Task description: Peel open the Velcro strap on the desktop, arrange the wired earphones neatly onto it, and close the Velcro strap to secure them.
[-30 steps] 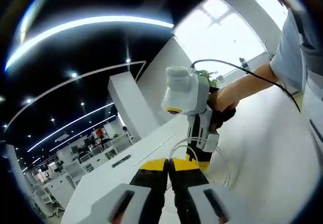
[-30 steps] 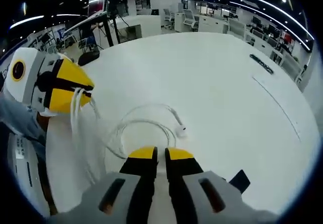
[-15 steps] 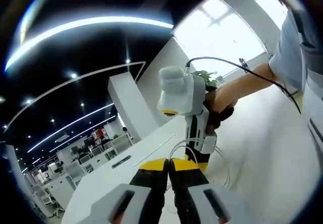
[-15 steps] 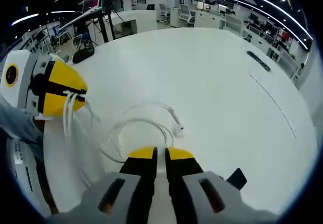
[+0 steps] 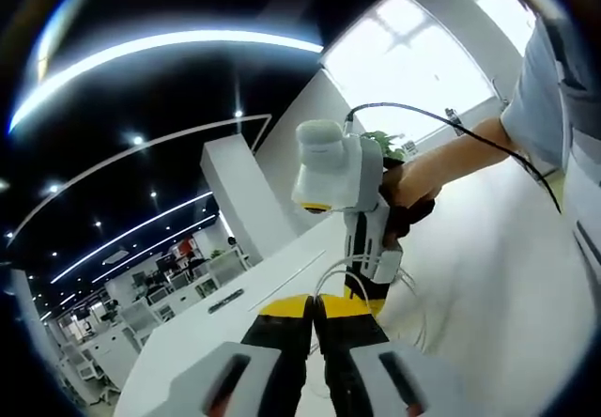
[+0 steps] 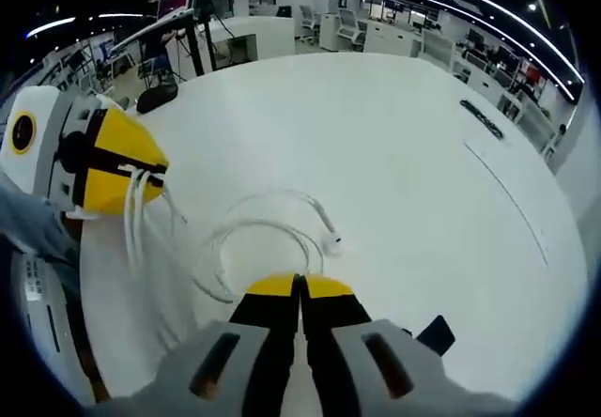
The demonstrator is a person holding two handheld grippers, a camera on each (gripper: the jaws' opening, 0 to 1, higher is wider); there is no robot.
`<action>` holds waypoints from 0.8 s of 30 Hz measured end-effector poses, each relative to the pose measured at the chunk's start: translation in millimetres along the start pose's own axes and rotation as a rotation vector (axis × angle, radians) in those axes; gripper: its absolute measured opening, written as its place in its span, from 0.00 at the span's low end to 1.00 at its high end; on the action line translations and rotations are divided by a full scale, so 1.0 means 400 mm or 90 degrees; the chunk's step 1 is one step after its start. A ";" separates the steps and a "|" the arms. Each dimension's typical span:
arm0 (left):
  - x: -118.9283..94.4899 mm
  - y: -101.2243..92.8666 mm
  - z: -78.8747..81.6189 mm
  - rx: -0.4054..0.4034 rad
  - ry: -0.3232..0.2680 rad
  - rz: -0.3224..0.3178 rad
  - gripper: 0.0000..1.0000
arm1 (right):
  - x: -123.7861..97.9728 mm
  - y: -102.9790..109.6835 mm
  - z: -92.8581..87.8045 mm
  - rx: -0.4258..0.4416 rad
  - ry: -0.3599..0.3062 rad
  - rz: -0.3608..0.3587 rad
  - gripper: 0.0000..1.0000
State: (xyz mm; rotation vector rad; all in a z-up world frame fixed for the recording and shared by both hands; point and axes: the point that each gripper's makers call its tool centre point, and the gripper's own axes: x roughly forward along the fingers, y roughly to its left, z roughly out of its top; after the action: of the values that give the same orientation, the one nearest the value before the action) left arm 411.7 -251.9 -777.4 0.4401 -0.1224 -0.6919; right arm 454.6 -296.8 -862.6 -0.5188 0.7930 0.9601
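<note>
The white wired earphones' cable (image 6: 268, 229) lies in loose loops on the white table (image 6: 394, 154), with an earbud (image 6: 334, 242) at the loop's right end. My left gripper (image 6: 155, 175) hangs at the left, shut on several cable strands that drop from its yellow tips. My right gripper (image 6: 300, 287) is shut just above the near loop; I cannot tell whether cable is between its jaws. A small black piece (image 6: 434, 334), apparently the Velcro strap, lies to its right. In the left gripper view, my left gripper (image 5: 315, 306) is shut and the right gripper (image 5: 368, 292) stands just beyond it.
A long dark strip (image 6: 484, 118) lies far out on the table, also seen as a dark strip (image 5: 225, 300) in the left gripper view. A hand (image 5: 408, 187) holds the right gripper's handle. Office desks and chairs stand beyond the table's far edge.
The right gripper's jaws have closed their small gap. Seen from the left gripper view, the right gripper has shifted slightly left. The cable loops on the table lie about as before.
</note>
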 end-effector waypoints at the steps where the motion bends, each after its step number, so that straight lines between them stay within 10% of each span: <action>1: 0.000 0.000 0.000 0.000 0.000 0.000 0.06 | 0.000 0.000 0.001 0.002 -0.002 0.003 0.03; 24: -0.001 0.000 0.000 0.000 0.000 0.000 0.06 | 0.011 0.000 0.003 -0.021 0.017 -0.015 0.03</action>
State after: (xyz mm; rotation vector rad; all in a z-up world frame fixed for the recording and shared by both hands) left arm 411.4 -251.8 -777.5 0.4406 -0.1224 -0.6919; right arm 456.4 -293.5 -865.3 -0.5702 0.7946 0.9471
